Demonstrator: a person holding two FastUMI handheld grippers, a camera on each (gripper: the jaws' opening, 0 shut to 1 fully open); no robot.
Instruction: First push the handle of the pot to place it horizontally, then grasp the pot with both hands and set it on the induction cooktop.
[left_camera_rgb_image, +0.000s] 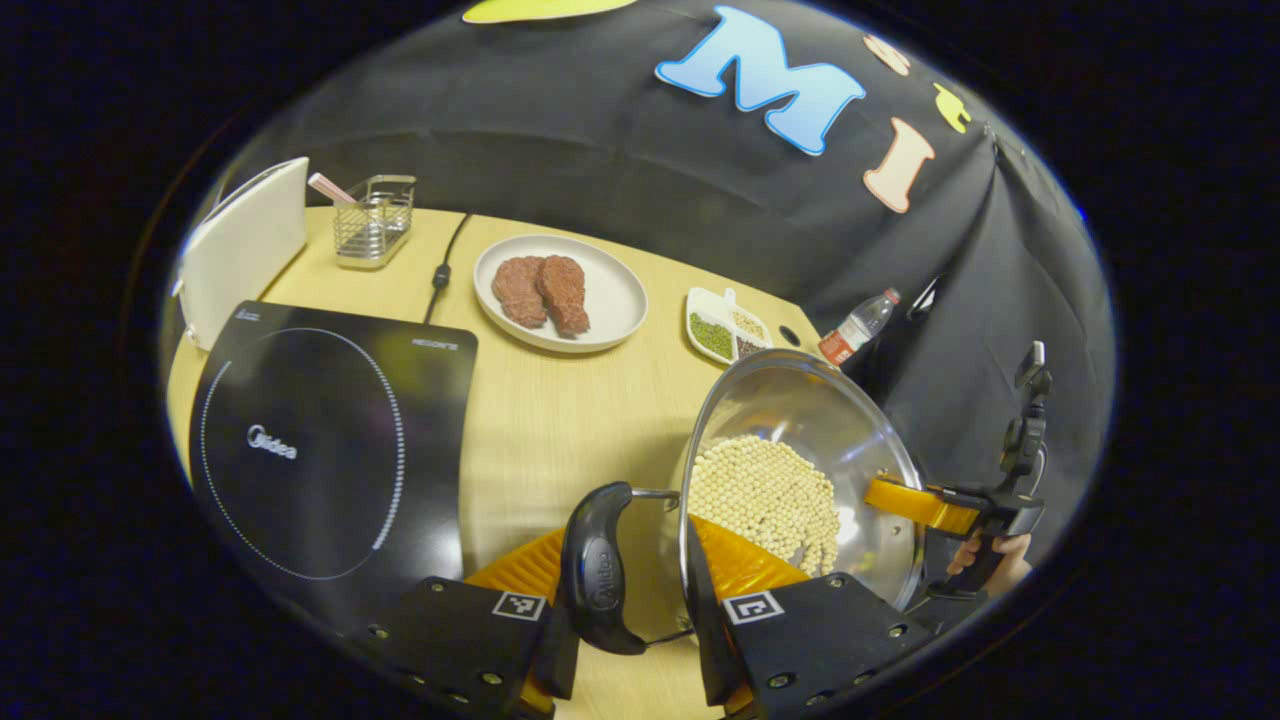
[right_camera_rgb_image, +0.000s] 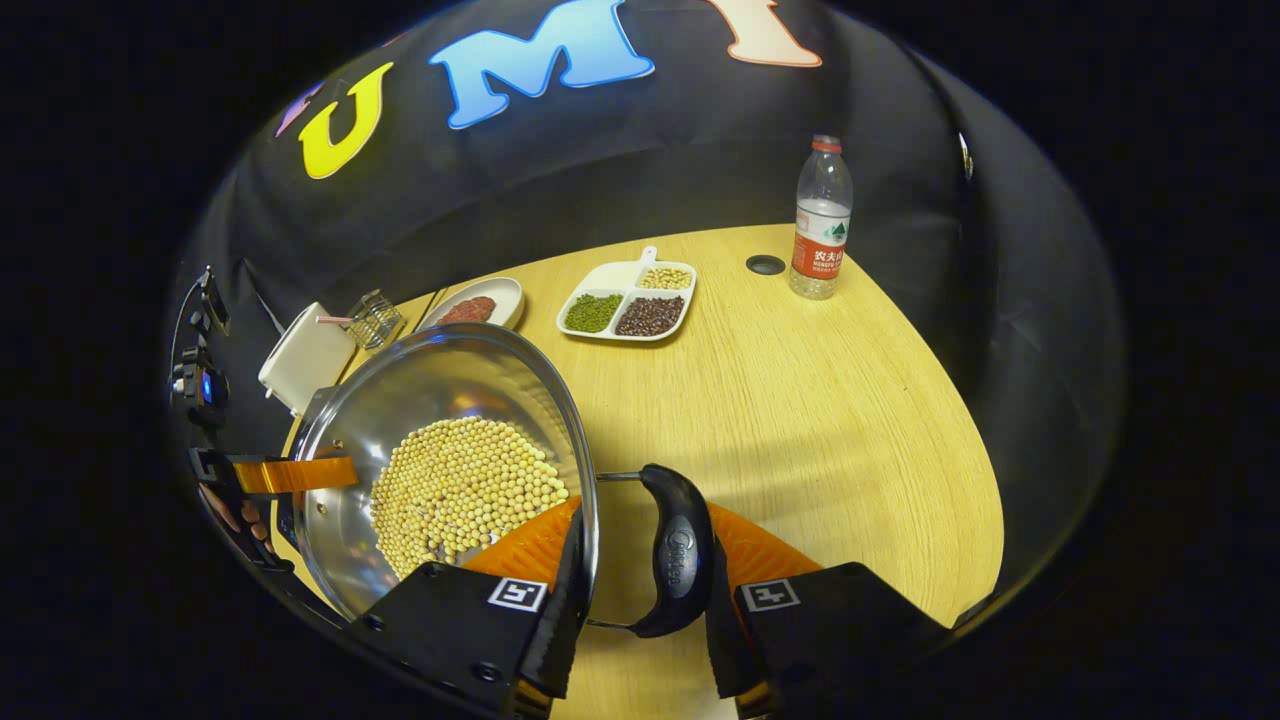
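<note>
In the left gripper view, the left gripper (left_camera_rgb_image: 640, 640) pinches a black loop handle (left_camera_rgb_image: 600, 570) of the shiny steel pot of yellow beans (left_camera_rgb_image: 790, 470), lifted beside the black induction cooktop (left_camera_rgb_image: 330, 440). In the right gripper view, the right gripper (right_camera_rgb_image: 640, 625) clamps the opposite black handle (right_camera_rgb_image: 675, 560), so the load stays level above the wooden table (right_camera_rgb_image: 820, 400).

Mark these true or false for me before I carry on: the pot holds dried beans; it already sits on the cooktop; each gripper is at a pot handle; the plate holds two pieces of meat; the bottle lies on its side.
1. The pot holds pale dried beans. True.
2. The pot sits on the induction cooktop. False: the cooktop's surface is bare and the pot is to its side.
3. The left gripper and right gripper each straddle a pot handle. True.
4. The plate holds two meat pieces. True.
5. The water bottle lies flat. False: it stands upright.
</note>
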